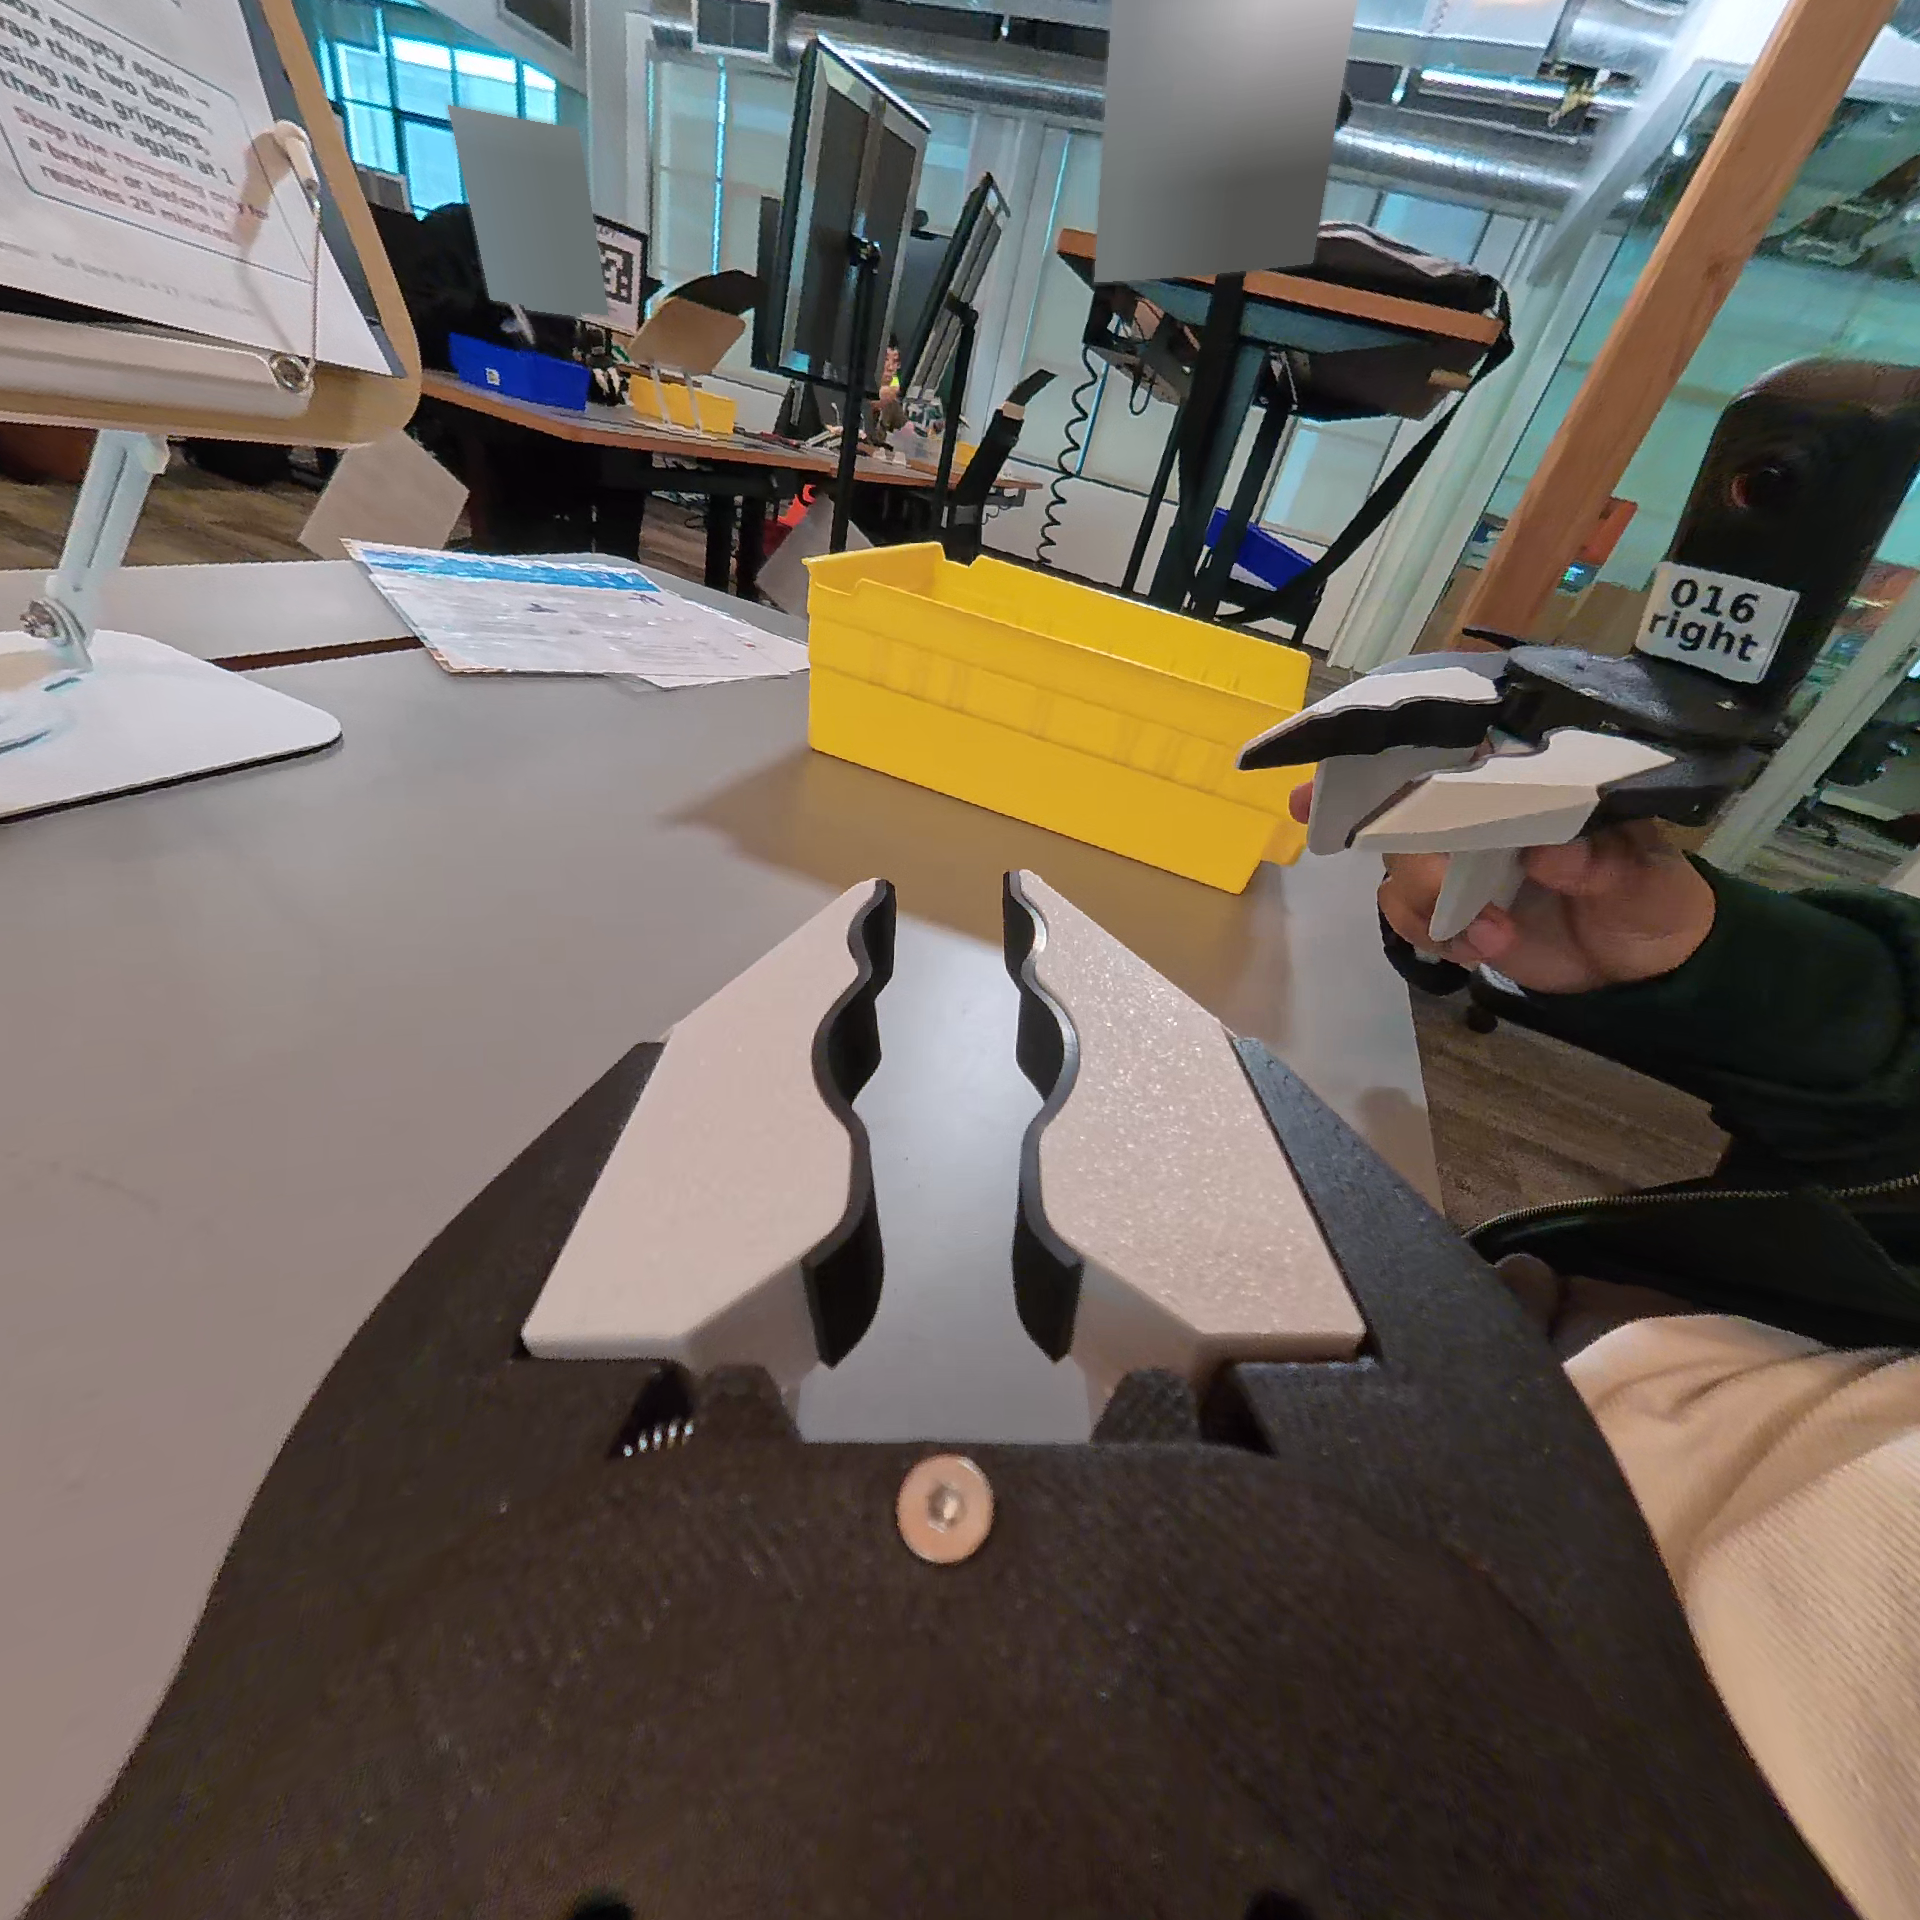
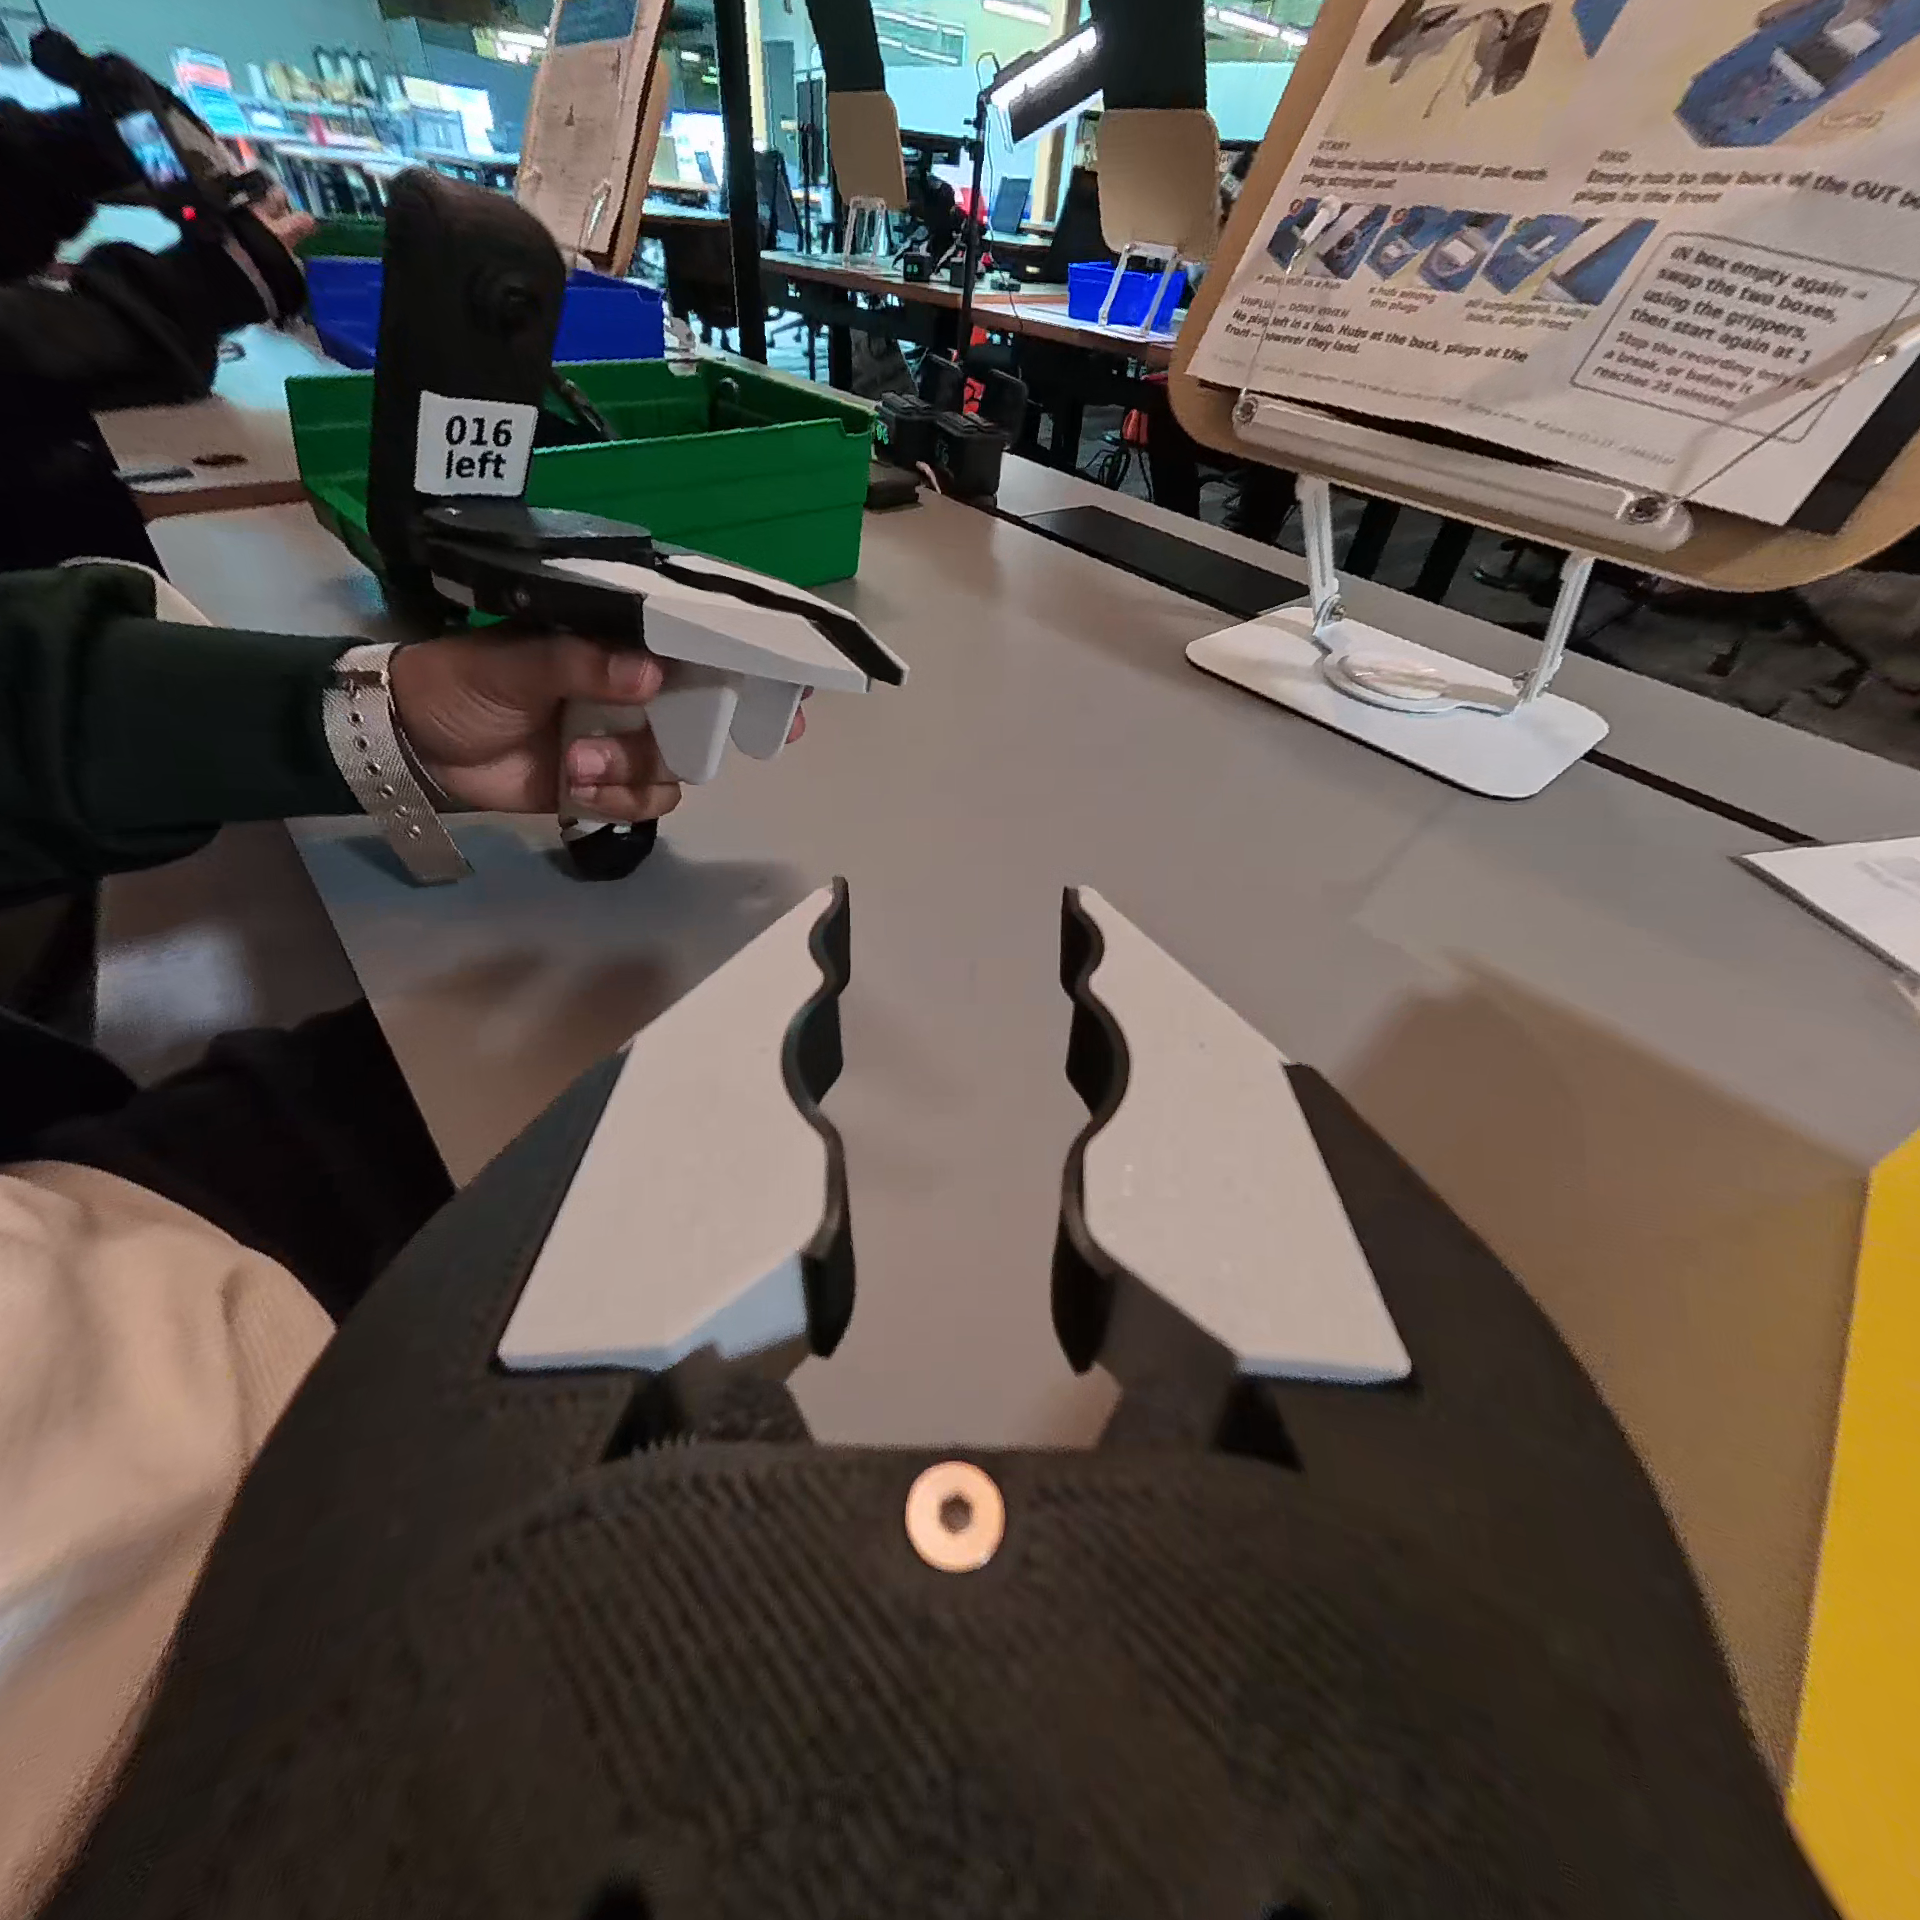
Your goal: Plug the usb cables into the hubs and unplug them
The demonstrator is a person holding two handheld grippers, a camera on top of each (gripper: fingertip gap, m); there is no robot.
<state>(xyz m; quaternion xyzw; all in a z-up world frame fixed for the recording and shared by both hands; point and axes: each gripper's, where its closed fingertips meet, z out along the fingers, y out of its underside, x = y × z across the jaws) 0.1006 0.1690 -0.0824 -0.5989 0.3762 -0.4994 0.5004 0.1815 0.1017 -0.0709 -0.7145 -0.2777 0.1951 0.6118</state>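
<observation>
Two empty grippers held over a grey table [image 1: 436, 935], with no cable or hub in sight.

From the left: a green bin [image 2: 717, 468] stands far left on the table, a white document stand [image 2: 1403, 696] at the far side, and a yellow bin [image 1: 1049, 717] to the right. The left gripper [image 1: 948, 883], held level just above the table, has its jaws slightly parted on nothing. The right gripper [image 2: 954, 894], beside the yellow bin, is a little wider open and also bare. USB cables and hubs are not visible; they may lie inside the bins. By this showing, no plugging has begun and all of the task remains.
</observation>
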